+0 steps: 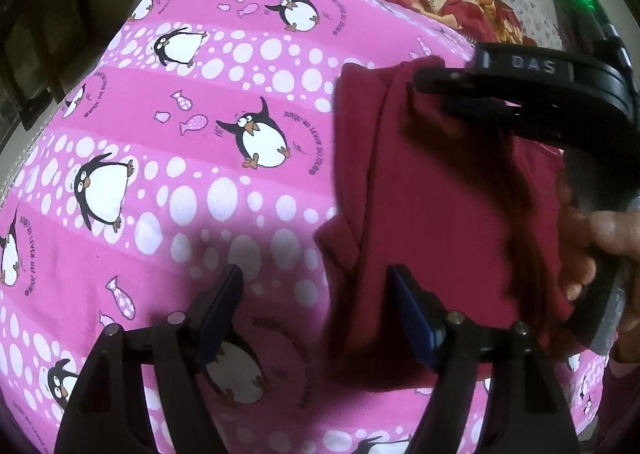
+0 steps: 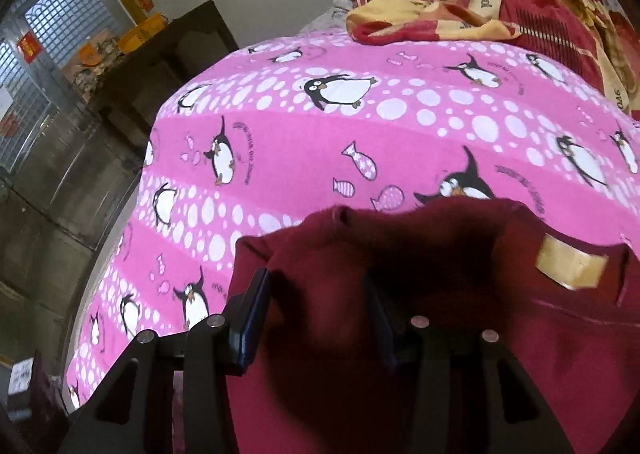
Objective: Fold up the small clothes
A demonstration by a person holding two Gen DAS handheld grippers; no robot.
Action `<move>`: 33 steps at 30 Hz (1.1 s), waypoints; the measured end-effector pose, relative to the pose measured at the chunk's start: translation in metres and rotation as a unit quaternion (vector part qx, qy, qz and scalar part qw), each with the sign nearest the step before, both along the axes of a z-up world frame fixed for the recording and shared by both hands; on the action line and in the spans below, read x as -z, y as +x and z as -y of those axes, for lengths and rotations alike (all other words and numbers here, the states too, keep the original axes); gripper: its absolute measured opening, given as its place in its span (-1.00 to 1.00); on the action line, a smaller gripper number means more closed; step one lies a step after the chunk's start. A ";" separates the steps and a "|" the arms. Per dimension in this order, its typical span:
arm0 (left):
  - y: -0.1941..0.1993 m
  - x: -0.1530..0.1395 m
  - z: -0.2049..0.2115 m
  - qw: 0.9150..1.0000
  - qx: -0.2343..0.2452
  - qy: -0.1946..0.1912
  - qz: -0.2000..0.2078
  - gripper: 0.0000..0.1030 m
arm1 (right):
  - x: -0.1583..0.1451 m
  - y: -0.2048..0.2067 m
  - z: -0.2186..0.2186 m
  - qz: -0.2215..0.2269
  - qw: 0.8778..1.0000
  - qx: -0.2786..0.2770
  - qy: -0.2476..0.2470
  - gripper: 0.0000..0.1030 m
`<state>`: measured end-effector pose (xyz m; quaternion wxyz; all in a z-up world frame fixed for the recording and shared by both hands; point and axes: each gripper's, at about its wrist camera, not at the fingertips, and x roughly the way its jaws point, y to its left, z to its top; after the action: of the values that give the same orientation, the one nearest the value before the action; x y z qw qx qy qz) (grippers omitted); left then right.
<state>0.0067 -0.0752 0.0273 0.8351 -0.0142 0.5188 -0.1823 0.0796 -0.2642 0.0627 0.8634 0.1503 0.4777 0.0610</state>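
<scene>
Garment (image 1: 452,214) lengthwise along right tool (image 1: 432,88), neck label (image 2: 570,268) showing.

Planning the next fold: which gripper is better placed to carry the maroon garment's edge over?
Right. The right gripper already reaches over the maroon garment, its top edge between its fingers; the left gripper hangs open, mostly over the penguin sheet.
</scene>
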 end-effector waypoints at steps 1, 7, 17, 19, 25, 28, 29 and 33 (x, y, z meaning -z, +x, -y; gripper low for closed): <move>0.000 0.000 0.000 1.000 -0.001 -0.001 -0.001 0.46 | 0.000 -0.002 0.001 0.001 1.000 0.002 0.000 0.01; 0.004 0.002 -0.004 1.000 -0.002 -0.008 -0.007 0.54 | 0.020 0.010 0.006 -0.019 0.999 0.028 0.010 0.01; 0.006 0.004 -0.004 1.000 -0.006 -0.018 -0.011 0.61 | 0.009 -0.001 0.014 -0.027 0.999 0.020 0.034 0.06; 0.006 0.004 -0.005 0.999 -0.007 -0.031 -0.016 0.61 | 0.002 -0.015 0.017 -0.020 0.999 0.016 0.037 0.17; 0.002 0.002 -0.009 0.997 -0.011 -0.069 -0.027 0.62 | -0.011 -0.039 0.012 -0.019 0.999 -0.010 0.040 0.30; -0.005 0.003 -0.007 0.996 -0.002 -0.078 -0.031 0.63 | -0.006 -0.030 -0.003 -0.035 0.998 -0.026 0.043 0.47; -0.007 0.005 -0.006 0.997 0.001 -0.076 -0.031 0.63 | -0.002 -0.024 -0.012 -0.046 0.998 -0.032 0.037 0.50; -0.013 0.007 -0.005 0.997 0.005 -0.073 -0.022 0.65 | 0.010 0.001 -0.043 -0.065 0.997 -0.042 0.004 0.53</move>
<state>-0.0067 -0.0705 0.0201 0.8195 -0.0760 0.5223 -0.2234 0.0809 -0.2211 0.0531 0.8263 0.1374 0.5389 0.0892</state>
